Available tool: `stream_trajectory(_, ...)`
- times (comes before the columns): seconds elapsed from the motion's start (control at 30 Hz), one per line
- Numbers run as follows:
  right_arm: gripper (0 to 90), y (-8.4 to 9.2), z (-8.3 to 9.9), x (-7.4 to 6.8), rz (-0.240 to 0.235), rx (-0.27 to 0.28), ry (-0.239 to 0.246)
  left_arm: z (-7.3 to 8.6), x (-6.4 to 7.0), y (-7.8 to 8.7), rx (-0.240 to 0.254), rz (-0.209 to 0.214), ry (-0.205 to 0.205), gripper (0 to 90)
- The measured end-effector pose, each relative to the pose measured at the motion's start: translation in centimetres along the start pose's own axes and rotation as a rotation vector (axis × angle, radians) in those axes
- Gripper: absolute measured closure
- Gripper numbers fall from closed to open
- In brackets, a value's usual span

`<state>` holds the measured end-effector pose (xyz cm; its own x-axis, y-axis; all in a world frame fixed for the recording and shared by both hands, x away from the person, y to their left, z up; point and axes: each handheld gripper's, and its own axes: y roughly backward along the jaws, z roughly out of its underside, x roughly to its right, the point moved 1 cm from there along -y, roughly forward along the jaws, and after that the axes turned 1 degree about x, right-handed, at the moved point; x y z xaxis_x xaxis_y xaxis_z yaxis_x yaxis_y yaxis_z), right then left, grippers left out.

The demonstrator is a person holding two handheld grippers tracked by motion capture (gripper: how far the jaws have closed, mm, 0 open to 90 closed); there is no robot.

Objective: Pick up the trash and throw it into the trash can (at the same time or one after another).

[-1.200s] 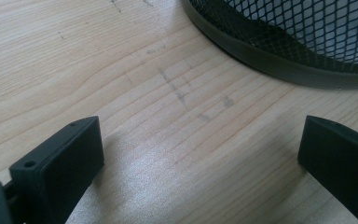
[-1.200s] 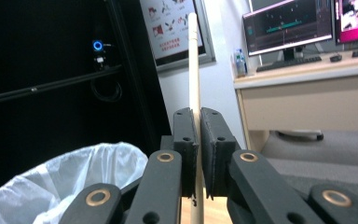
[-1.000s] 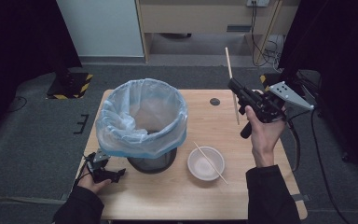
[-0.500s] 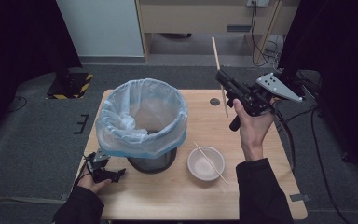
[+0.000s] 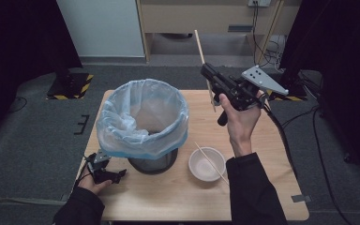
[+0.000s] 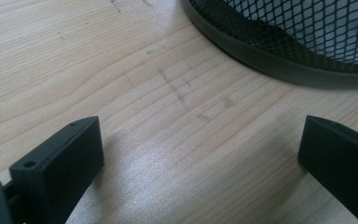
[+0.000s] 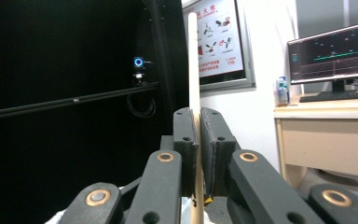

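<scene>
Above the desk (image 5: 262,197), right tongs (image 5: 209,75) are clamped tight on one chopstick (image 5: 204,70), raised near the lined mesh bin (image 5: 143,124). Left tongs (image 6: 200,154) rest wide open, holding nothing, beside the bin base. Second chopstick (image 5: 211,163) lies across the white bowl (image 5: 207,164); likely one binned-to-be, one left. Wall poster (image 7: 219,39) text too small to read.

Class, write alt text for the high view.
A person's right gripper holds a wooden chopstick upright above a wooden table, beside a bag-lined mesh bin and a white bowl bearing another chopstick.
</scene>
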<state>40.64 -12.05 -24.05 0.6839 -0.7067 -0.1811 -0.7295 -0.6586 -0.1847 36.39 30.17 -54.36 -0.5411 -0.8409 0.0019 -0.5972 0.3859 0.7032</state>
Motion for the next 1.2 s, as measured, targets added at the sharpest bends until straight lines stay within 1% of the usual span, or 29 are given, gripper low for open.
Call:
stream_trajectory(0.13, 85.7, -0.8, 0.1, -0.6, -0.01, -0.007, 0.002, 0.0, 0.0, 0.0, 0.0, 0.0, 0.0, 0.0)
stream_trajectory(0.43, 85.7, -2.3, 0.2, -2.1, -0.041, 0.001, 0.006, 0.0, 0.0, 0.0, 0.0, 0.001, -0.001, 0.0)
stream_trajectory(0.47, 85.8, -2.4, 0.3, -2.2, -0.045, 0.002, 0.003, 0.0, 0.0, 0.0, 0.0, 0.001, 0.0, 0.0)
stream_trajectory(0.53, 85.7, -2.7, 0.5, -2.3, -0.057, 0.011, -0.018, 0.0, 0.0, 0.0, 0.0, 0.001, -0.001, 0.0)
stream_trajectory(0.67, 85.7, -3.2, 1.1, -2.5, -0.058, 0.008, -0.022, 0.0, 0.0, 0.0, 0.0, 0.001, -0.001, 0.0)
stream_trajectory(0.8, 85.8, -3.8, 1.6, -2.7, -0.069, 0.015, -0.041, 0.0, 0.0, 0.0, 0.0, 0.001, -0.001, 0.0)
stream_trajectory(0.87, 85.8, -3.9, 1.8, -2.8, -0.071, 0.013, -0.042, 0.0, 0.0, 0.0, 0.0, 0.002, -0.001, 0.0)
stream_trajectory(0.97, 85.8, -4.3, 2.0, -3.0, -0.074, -0.004, -0.029, 0.0, 0.0, 0.0, 0.0, 0.001, -0.001, 0.0)
stream_trajectory(1.0, 85.8, -4.5, 2.0, -3.2, -0.081, -0.011, -0.016, 0.0, 0.0, 0.0, 0.0, 0.001, -0.001, 0.0)
stream_trajectory(1.13, 85.8, -5.1, 1.9, -4.1, -0.103, -0.018, -0.011, 0.0, 0.0, 0.0, 0.0, 0.002, -0.002, 0.0)
stream_trajectory(1.2, 85.8, -5.6, 1.9, -4.5, -0.107, -0.025, 0.001, 0.0, 0.0, 0.0, 0.0, 0.001, -0.002, 0.0)
